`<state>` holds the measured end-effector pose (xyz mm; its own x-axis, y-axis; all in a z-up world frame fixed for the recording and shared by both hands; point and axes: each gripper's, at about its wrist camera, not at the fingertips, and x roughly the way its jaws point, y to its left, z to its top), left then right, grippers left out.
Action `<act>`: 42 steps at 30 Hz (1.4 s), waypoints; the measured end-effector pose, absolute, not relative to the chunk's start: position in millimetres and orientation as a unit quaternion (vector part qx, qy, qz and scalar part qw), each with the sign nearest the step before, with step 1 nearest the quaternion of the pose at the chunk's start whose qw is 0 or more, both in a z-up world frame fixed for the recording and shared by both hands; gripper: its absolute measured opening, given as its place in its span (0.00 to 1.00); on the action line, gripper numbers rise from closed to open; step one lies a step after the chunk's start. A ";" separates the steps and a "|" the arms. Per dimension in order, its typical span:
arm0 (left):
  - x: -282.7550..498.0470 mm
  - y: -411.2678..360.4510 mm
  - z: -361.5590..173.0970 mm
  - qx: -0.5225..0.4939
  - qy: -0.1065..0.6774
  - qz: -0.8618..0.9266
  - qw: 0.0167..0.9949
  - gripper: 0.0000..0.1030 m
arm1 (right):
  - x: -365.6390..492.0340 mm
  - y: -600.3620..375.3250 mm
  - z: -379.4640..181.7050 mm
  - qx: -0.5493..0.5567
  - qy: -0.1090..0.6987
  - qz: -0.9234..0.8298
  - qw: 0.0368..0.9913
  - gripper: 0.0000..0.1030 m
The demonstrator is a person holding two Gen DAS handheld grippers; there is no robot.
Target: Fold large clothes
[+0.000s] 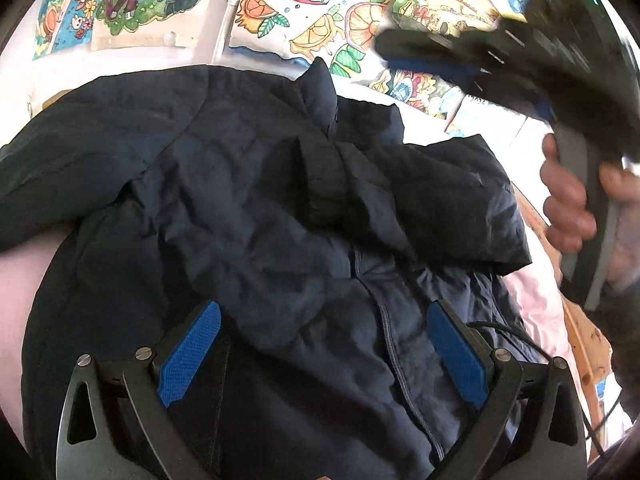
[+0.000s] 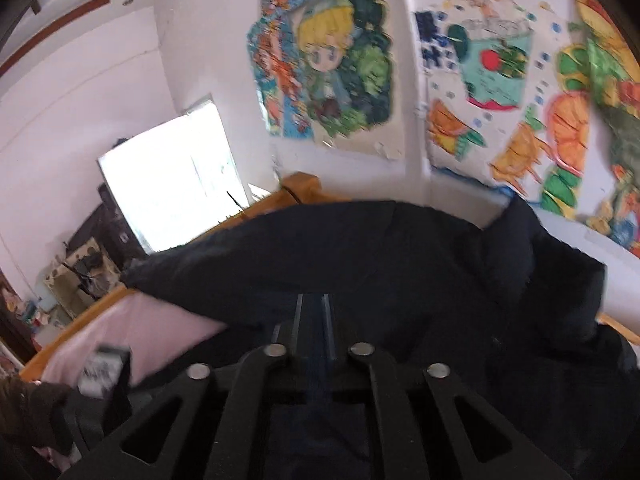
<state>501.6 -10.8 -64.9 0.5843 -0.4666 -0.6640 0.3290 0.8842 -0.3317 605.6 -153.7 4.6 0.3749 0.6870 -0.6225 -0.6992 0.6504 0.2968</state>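
Your left gripper [image 1: 320, 348] hangs spread over the dark jacket [image 1: 256, 208], so (the right gripper [image 2: 314, 316] nearly pressed together, pinching nothing visible) pinch one layer only.

This is a bedroom in a home. A wooden bed frame [image 2: 298, 186] runs round a mattress under a pale pink sheet [image 2: 160, 326], with a dark jacket [image 1: 256, 216] spread over it. The white wall [image 2: 80, 128] behind the bed, toward 12 o'clock, is hung with hand-coloured cartoon posters [image 2: 332, 68]: a blond figure among green leaves, and orange slices with a drink [image 1: 316, 20]. At 9 o'clock in the right wrist view a bright window [image 2: 172, 176] lights a cluttered corner [image 2: 76, 272] of household odds and ends.
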 end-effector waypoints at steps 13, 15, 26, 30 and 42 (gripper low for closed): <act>606.2 -63.8 -75.5 -0.039 0.405 -0.233 0.883 0.98 | 557.2 -358.7 -10.2 0.022 0.347 0.225 0.910 0.86; 621.3 -68.6 -84.5 -0.042 0.417 -0.224 0.880 0.98 | 545.9 -384.7 -15.6 0.036 0.330 0.200 0.922 0.89; 638.1 -77.1 -94.9 -0.096 0.441 -0.206 0.868 0.28 | 534.4 -441.1 -68.9 0.096 0.355 0.173 0.913 0.91; 623.1 -78.9 -70.9 -0.084 0.412 -0.180 0.889 0.01 | 533.9 -442.3 -80.3 0.095 0.364 0.170 0.911 0.91; 577.5 -32.3 -58.1 0.010 0.380 -0.070 0.922 0.01 | 529.0 -424.8 -84.2 0.040 0.351 0.146 0.924 0.91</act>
<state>577.5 -32.3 -58.1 0.7008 -0.1206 -0.7031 0.1359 0.9901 -0.0344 529.0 -424.8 -84.2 0.7112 0.2982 -0.6366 -0.2417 0.9541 0.1769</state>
